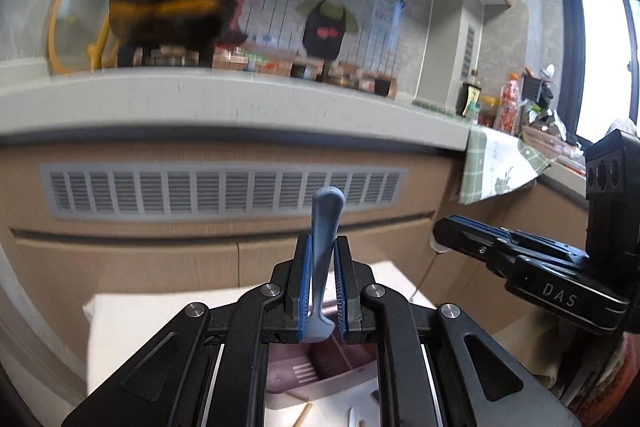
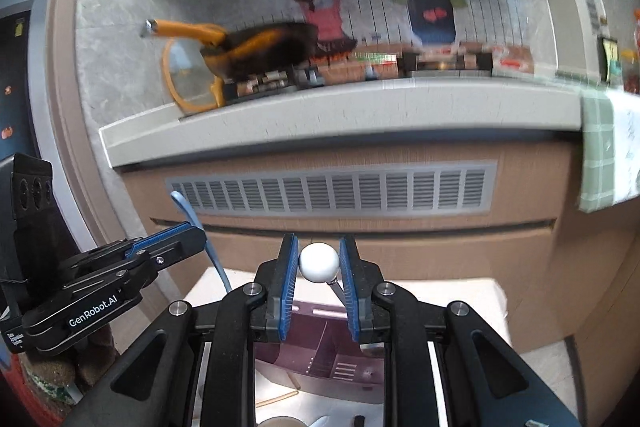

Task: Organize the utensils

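Note:
My left gripper (image 1: 323, 287) is shut on the blue-grey handle of a utensil (image 1: 325, 227), which stands upright above the pink utensil organizer (image 1: 340, 355). It also shows in the right wrist view (image 2: 188, 239) at the left, with the blue handle (image 2: 200, 227) sticking up. My right gripper (image 2: 318, 287) is shut on a utensil with a white ball end (image 2: 319, 262) and a thin metal shaft, held above the pink organizer (image 2: 320, 343). The right gripper shows in the left wrist view (image 1: 472, 231) at the right.
The organizer sits on a white table (image 1: 160, 315) with wooden chopsticks (image 1: 304, 413) and small items near its front. Behind stands a kitchen counter (image 1: 240, 95) with a vent grille (image 1: 224, 191), a black-and-yellow pan (image 1: 168, 15), jars, and a green checked cloth (image 1: 492, 167).

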Available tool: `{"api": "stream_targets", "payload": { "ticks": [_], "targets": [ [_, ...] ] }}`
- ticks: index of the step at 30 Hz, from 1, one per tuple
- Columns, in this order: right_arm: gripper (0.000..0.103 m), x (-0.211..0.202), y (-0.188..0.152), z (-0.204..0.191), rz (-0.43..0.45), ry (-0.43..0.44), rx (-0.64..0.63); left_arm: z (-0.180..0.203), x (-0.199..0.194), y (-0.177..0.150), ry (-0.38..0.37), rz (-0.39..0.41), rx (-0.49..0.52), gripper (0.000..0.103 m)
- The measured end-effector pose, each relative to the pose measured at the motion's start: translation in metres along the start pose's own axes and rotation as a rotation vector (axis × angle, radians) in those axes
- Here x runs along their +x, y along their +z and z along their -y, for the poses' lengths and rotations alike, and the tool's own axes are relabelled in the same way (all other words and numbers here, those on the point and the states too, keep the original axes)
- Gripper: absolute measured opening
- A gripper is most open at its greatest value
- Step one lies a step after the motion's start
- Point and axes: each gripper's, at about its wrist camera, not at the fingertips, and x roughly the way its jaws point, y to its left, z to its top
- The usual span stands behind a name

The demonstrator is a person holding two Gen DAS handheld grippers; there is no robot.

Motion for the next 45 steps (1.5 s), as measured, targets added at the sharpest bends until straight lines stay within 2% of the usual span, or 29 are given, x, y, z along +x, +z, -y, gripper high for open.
{"api": "stream_targets", "payload": {
  "ticks": [10, 16, 20, 22, 25, 29, 32, 36, 41, 45],
  "targets": [
    [0.019, 0.054, -0.045, 0.029, -0.146, -0.021, 0.064, -0.019, 0.058, -0.05, -0.03, -0.161, -0.049, 0.011],
    [0.022, 0.067, -0.064, 0.04, -0.217, -0.009, 0.094, -0.019, 0.06, -0.068, -0.074, -0.214, -0.089, 0.014],
    [0.022, 0.049, -0.066, 0.031, -0.167, -0.03, 0.02, -0.016, 0.043, -0.08, -0.033, -0.213, -0.066, 0.025],
    [0.022, 0.031, -0.066, 0.02, -0.127, -0.057, -0.042, -0.015, 0.033, -0.091, 0.016, -0.237, -0.043, 0.025],
    [0.022, 0.009, -0.072, 0.008, -0.116, -0.091, -0.106, -0.014, 0.015, -0.113, 0.044, -0.29, -0.02, 0.025],
    [0.022, -0.006, -0.101, -0.001, -0.187, -0.121, -0.156, -0.011, -0.014, -0.154, 0.058, -0.376, -0.02, 0.025],
    [0.022, -0.016, -0.135, -0.009, -0.253, -0.149, -0.195, -0.008, -0.034, -0.185, 0.072, -0.441, -0.045, 0.025],
    [0.022, -0.028, -0.172, -0.012, -0.323, -0.134, -0.153, -0.006, -0.058, -0.218, 0.1, -0.499, -0.079, 0.025],
    [0.022, -0.033, -0.212, -0.021, -0.415, -0.047, -0.062, -0.016, -0.086, -0.242, 0.166, -0.507, -0.162, 0.025],
    [0.022, -0.025, -0.225, -0.029, -0.479, -0.014, -0.014, -0.008, -0.1, -0.249, 0.184, -0.502, -0.137, 0.025]
  ]
}}
